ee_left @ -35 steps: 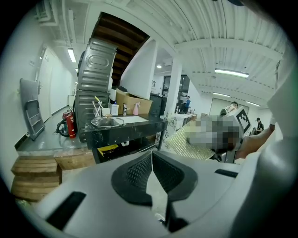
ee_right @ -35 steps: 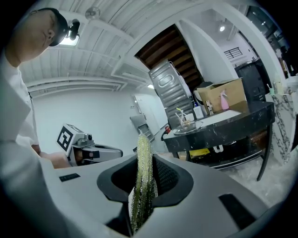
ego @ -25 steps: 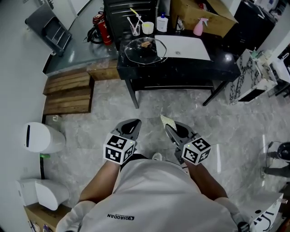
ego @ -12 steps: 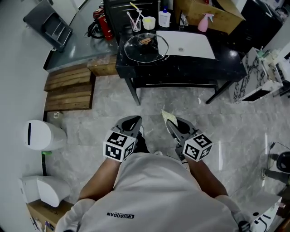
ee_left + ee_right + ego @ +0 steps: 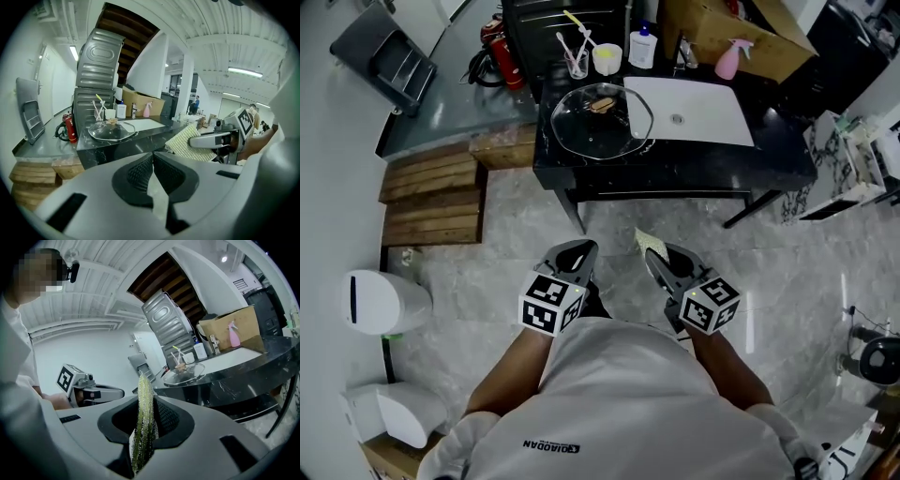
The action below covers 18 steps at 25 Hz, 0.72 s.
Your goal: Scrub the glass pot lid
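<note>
The glass pot lid (image 5: pixel 592 120) at the bench's left end looks slick and fragile, best steadied by its knob (image 5: pixel 602 103). The right gripper (image 5: pixel 656 261) has its fingers clamped on a sponge (image 5: pixel 648 246); the left gripper (image 5: pixel 577 255) has its fingers together, empty.

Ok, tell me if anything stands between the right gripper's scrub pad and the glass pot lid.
Nothing visible does. The right gripper, shut on the scrub pad, hangs over open floor, short of the black counter. The glass lid lies on the counter's left end, with the cup and bottle behind it.
</note>
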Each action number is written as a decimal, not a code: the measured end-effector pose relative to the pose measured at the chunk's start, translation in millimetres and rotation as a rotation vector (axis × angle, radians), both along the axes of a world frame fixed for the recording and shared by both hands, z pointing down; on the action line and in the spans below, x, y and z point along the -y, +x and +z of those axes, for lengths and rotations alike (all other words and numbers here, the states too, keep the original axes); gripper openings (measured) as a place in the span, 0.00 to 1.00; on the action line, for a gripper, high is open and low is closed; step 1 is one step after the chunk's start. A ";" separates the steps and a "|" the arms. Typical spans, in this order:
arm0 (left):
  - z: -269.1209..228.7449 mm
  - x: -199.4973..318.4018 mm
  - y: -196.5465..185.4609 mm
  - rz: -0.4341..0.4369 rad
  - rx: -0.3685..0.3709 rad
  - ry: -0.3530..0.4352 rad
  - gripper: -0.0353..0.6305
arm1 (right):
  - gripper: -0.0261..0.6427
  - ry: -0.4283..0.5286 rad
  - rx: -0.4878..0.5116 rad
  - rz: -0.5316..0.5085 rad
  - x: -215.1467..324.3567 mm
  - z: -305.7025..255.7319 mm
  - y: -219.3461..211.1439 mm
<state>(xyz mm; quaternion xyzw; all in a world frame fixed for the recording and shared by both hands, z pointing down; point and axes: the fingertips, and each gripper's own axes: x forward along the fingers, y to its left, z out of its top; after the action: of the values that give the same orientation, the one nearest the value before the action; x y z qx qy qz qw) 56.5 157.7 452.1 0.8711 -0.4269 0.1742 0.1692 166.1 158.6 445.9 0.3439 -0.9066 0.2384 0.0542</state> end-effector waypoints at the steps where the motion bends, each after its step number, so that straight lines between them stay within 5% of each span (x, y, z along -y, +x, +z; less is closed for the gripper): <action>1: -0.3 14.0 -4.7 0.005 -0.001 -0.002 0.08 | 0.17 -0.003 -0.004 0.002 13.4 0.1 -5.2; 18: 4.6 241.2 -92.6 0.180 0.042 -0.046 0.08 | 0.17 -0.047 -0.098 0.120 222.1 -0.3 -94.9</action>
<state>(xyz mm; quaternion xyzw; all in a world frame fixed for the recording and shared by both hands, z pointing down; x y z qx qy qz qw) -36.2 -83.4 456.7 0.8980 -0.3461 0.2167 0.1640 71.2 -63.5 445.6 0.4077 -0.8747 0.2451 0.0923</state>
